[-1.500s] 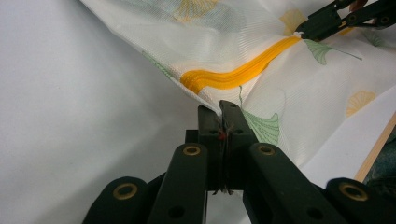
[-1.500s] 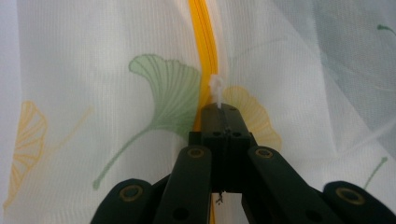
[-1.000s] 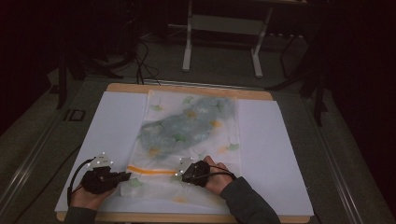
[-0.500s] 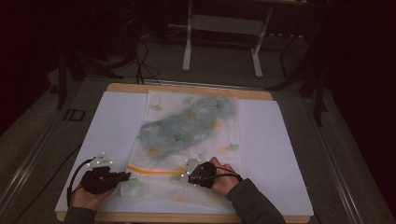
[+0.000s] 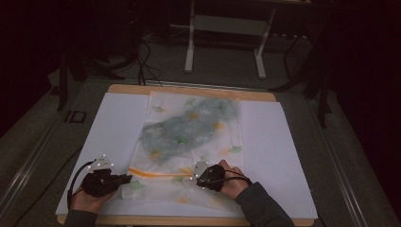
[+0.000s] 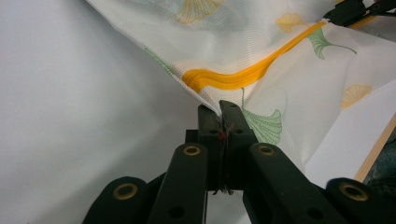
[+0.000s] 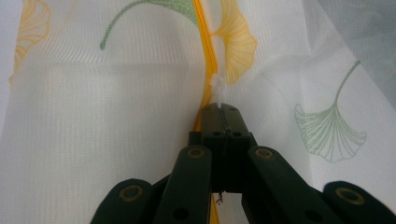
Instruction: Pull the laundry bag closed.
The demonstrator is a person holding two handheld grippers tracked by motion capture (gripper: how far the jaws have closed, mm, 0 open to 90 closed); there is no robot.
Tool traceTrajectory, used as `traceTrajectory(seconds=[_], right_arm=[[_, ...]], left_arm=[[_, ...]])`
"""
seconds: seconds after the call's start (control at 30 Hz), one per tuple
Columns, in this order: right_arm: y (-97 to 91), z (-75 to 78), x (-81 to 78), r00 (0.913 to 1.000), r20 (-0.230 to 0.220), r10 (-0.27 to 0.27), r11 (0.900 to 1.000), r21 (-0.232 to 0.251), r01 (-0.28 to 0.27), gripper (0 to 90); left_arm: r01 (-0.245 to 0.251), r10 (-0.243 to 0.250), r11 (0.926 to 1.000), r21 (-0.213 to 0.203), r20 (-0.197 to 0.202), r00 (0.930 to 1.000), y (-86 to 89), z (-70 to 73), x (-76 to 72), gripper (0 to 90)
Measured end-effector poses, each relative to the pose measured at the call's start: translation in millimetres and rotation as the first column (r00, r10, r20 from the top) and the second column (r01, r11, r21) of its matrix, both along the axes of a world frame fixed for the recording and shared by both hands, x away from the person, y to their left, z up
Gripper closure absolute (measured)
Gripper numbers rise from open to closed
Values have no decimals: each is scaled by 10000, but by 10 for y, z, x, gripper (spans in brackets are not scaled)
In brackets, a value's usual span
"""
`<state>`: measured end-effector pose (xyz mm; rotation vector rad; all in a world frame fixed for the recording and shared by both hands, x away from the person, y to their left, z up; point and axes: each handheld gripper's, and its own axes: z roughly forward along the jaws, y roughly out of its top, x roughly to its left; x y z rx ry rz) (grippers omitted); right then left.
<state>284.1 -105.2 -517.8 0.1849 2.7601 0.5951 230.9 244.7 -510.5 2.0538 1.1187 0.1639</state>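
So the right gripper [image 5: 204, 176] is sliding along the orange zipper [image 5: 156, 173] toward 3 o'clock in the high view. Its jaws are pinched shut on the little white zipper pull [image 7: 218, 88], which the right gripper view shows poking out from the tips. A second ago that gripper sat closer to the middle of the bag's near edge, now it's clearly further right, so my guess is the zip is being run along, though I can't tell if it's opening or closing. The left gripper [image 5: 124, 179] hasn't budged, jaws clamped tight on the bag's corner [image 6: 212, 103] at the zipper's end, basically anchoring it. The mesh laundry bag [image 5: 189, 137] itself lies flat mid-bench on the white sheet [image 5: 279, 151], same spot as before, stuffed with something greyish.
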Motion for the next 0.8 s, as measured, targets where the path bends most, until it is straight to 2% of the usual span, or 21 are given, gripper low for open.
traceTrajectory(seconds=[0.43,0.8], right_arm=[[-106,0,-15,9999,65,-102,9999,-35,102,900],[-192,8,-23,9998,136,-130,9996,-248,134,900]], left_arm=[[-19,19,10000,3,-9,10000,7,-4,4,887],[-27,27,10000,29,-19,10000,11,-9,7,887]])
